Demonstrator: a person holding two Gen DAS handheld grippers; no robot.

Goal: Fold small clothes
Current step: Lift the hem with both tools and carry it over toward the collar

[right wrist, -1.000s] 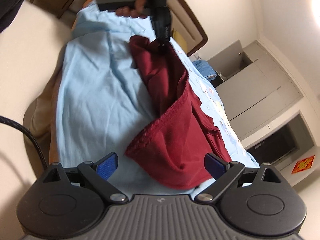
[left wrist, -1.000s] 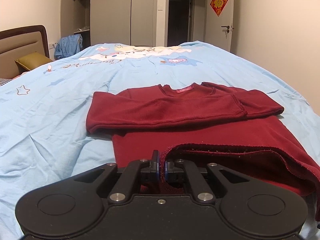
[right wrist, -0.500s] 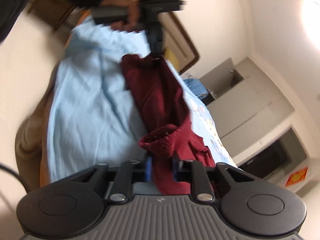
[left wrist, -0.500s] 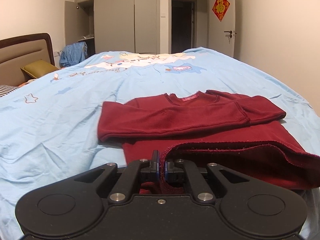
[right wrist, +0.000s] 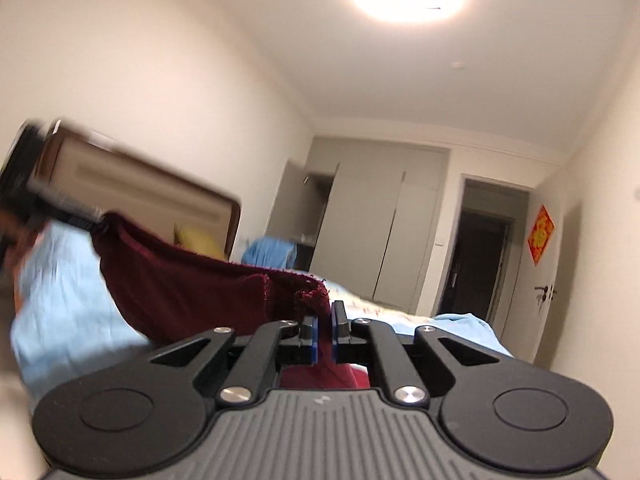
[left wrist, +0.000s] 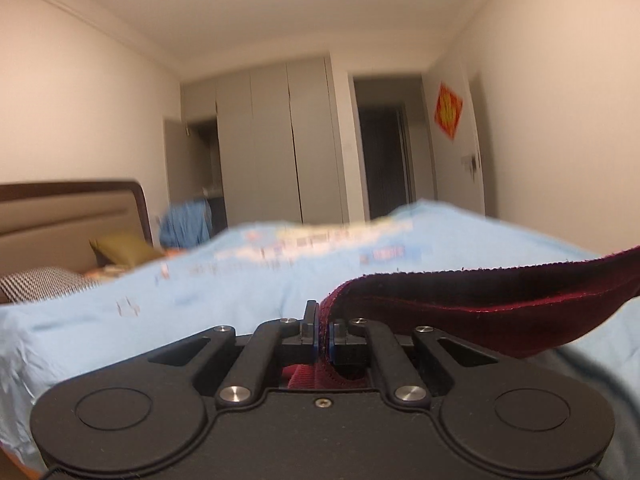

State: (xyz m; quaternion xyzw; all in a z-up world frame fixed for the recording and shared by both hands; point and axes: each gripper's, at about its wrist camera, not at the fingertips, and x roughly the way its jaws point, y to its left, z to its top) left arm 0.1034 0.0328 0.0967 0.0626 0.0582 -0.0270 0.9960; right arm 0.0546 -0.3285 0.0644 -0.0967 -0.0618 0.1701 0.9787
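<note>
One dark red garment (left wrist: 500, 312) – its hem pinched by two grippers, left (left wrist: 323, 338) and right (right wrist: 324, 336). One bed under a light-blue cover (left wrist: 200, 300), one headboard (left wrist: 72, 208) at left, two pillows – olive (left wrist: 124, 250) and checked (left wrist: 38, 282). One red door ornament (right wrist: 540, 234), right.

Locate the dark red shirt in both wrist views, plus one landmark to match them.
Left wrist: dark red shirt, lower right, hem clamped in the left gripper.
Right wrist: dark red shirt, left of centre, corner clamped in the right gripper.
Shared landmark: red door decoration.
</note>
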